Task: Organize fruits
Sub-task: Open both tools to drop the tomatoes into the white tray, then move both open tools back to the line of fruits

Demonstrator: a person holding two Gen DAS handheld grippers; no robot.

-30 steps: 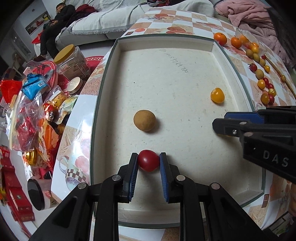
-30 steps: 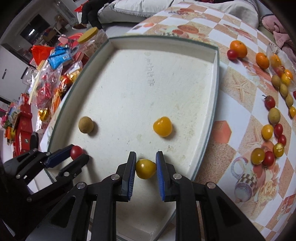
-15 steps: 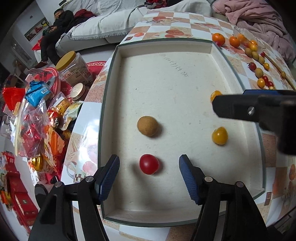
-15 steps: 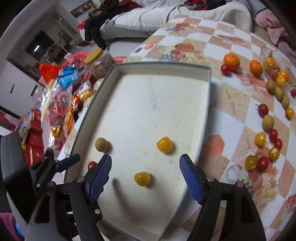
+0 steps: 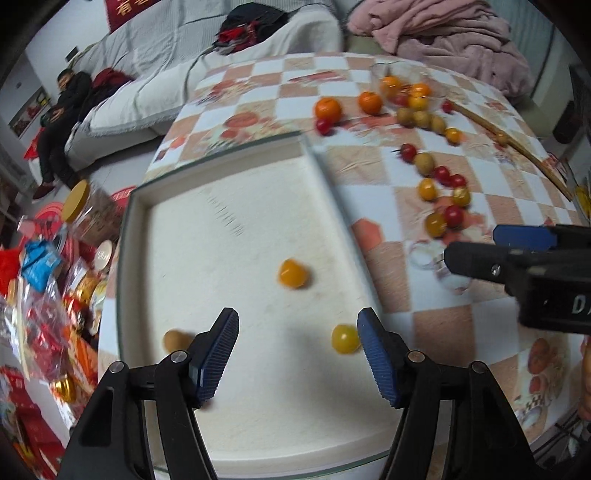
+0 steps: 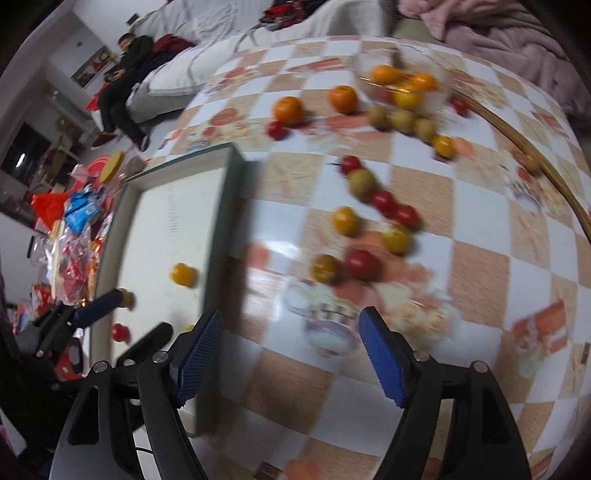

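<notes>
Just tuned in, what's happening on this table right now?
A person with a gripper in each hand is sorting small fruit into the white tray. Both the left gripper and right gripper are open and empty. In the tray lie two yellow tomatoes, a brown fruit and a red tomato. Many more fruits are scattered on the checkered tablecloth.

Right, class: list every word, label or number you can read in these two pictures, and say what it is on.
"D": white letter on the right gripper, cut off by the picture's edge.
Dark writing on the tray: too blurred to read.
Red banner on the wall: characters unreadable.
Snack packets: print too blurred.
</notes>
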